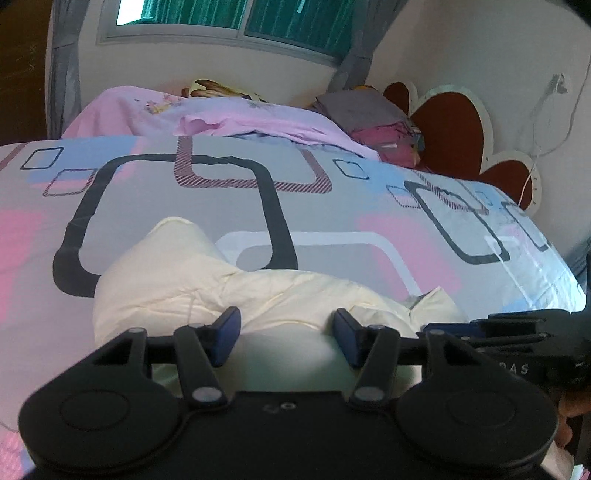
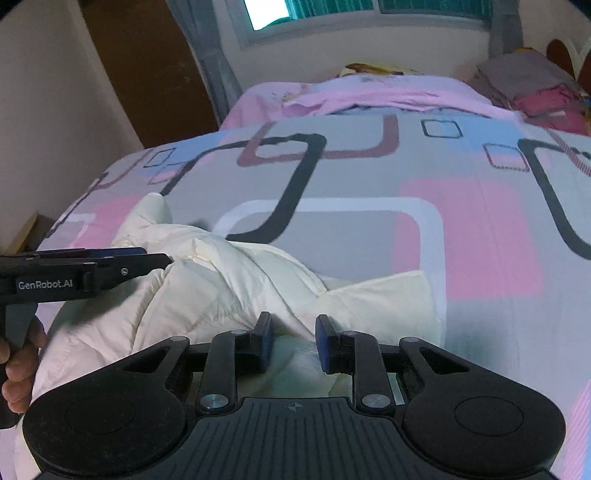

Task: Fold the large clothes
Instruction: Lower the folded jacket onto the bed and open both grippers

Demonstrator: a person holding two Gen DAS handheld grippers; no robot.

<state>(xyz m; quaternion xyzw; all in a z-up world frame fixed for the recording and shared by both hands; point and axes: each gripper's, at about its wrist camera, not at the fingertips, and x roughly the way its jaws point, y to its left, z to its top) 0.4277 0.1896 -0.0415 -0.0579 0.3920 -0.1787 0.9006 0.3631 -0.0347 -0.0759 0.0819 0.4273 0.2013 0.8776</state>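
A cream padded garment (image 1: 166,280) lies crumpled on the patterned bedspread (image 1: 332,218) just in front of me. My left gripper (image 1: 286,334) is shut on a thick fold of it, and cream cloth fills the gap between the blue pads. In the right wrist view the same garment (image 2: 221,288) bunches into a ridge. My right gripper (image 2: 292,343) is shut on another fold near its right end. The left gripper (image 2: 160,260) shows side-on at the left, over the garment's left part. The right gripper (image 1: 428,328) shows at the right edge of the left wrist view.
A pink sheet (image 1: 236,118) lies rumpled at the far side of the bed. Folded grey and pink clothes (image 1: 373,110) are stacked by the flower-shaped headboard (image 1: 450,129). A window (image 1: 236,22) and curtains stand behind, and a wooden door (image 2: 140,66) at the left. A hand (image 2: 18,373) grips the left handle.
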